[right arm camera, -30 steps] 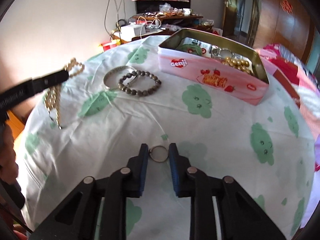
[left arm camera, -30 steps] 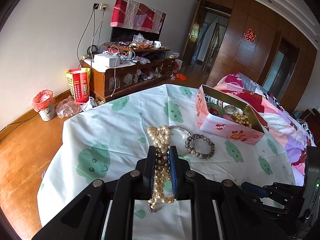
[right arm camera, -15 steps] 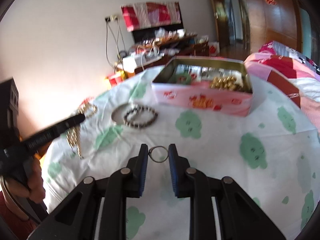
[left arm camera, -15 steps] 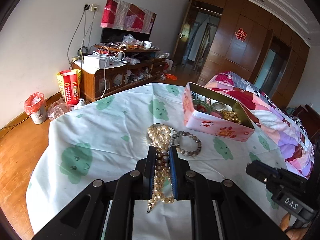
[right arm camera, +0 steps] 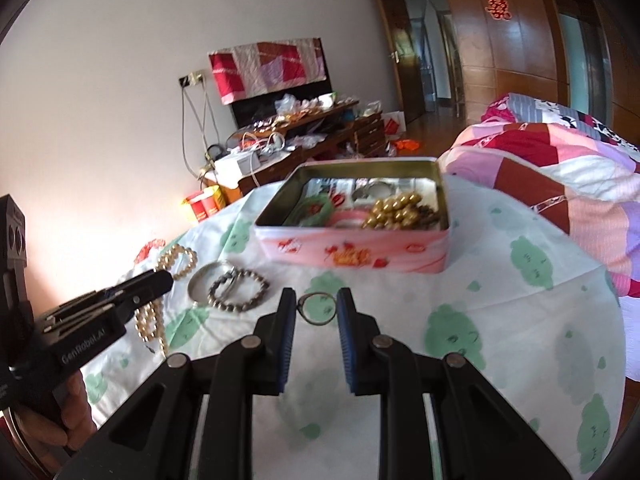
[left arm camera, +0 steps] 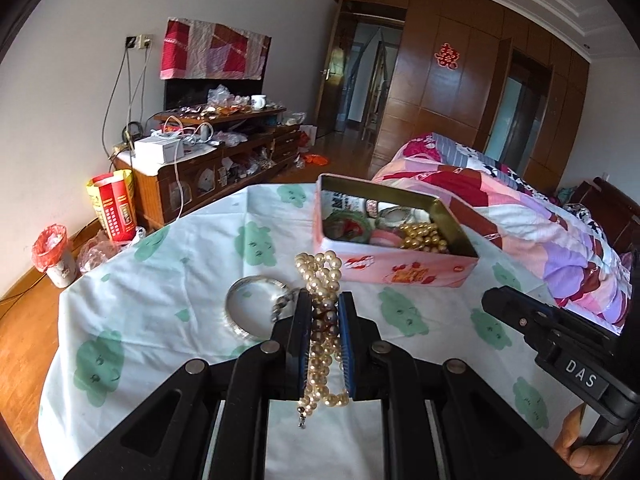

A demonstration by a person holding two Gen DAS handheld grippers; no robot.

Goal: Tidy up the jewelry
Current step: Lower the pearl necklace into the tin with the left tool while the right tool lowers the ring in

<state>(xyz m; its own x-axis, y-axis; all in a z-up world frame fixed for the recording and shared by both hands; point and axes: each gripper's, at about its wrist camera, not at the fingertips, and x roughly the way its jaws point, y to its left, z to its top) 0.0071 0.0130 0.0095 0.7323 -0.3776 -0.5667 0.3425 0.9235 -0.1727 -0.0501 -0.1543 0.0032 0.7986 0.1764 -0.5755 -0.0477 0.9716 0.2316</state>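
My left gripper (left arm camera: 324, 300) is shut on a bunched pearl necklace (left arm camera: 322, 276), which loops above the fingertips and hangs down between them above the table. My right gripper (right arm camera: 317, 300) is shut on a thin metal ring (right arm camera: 317, 309), held in the air. An open pink tin (right arm camera: 352, 248) with gold beads and other pieces inside sits at the far side of the table. A silver bangle (left arm camera: 240, 312) and a dark bead bracelet (right arm camera: 238, 290) lie on the cloth to the left of the tin. In the right wrist view the left gripper (right arm camera: 160, 280) carries the pearl necklace (right arm camera: 176, 258).
The table wears a white cloth with green prints (left arm camera: 168, 264). A bed with a patchwork quilt (right arm camera: 560, 168) lies to the right. A cluttered wooden cabinet (left arm camera: 208, 168), a red carton (left arm camera: 114, 208) and a small bin (left arm camera: 56, 252) stand along the far wall.
Both grippers have moved toward the pink tin, each keeping its piece. The right gripper has risen and rolled, so the tin sits more centred ahead of it.
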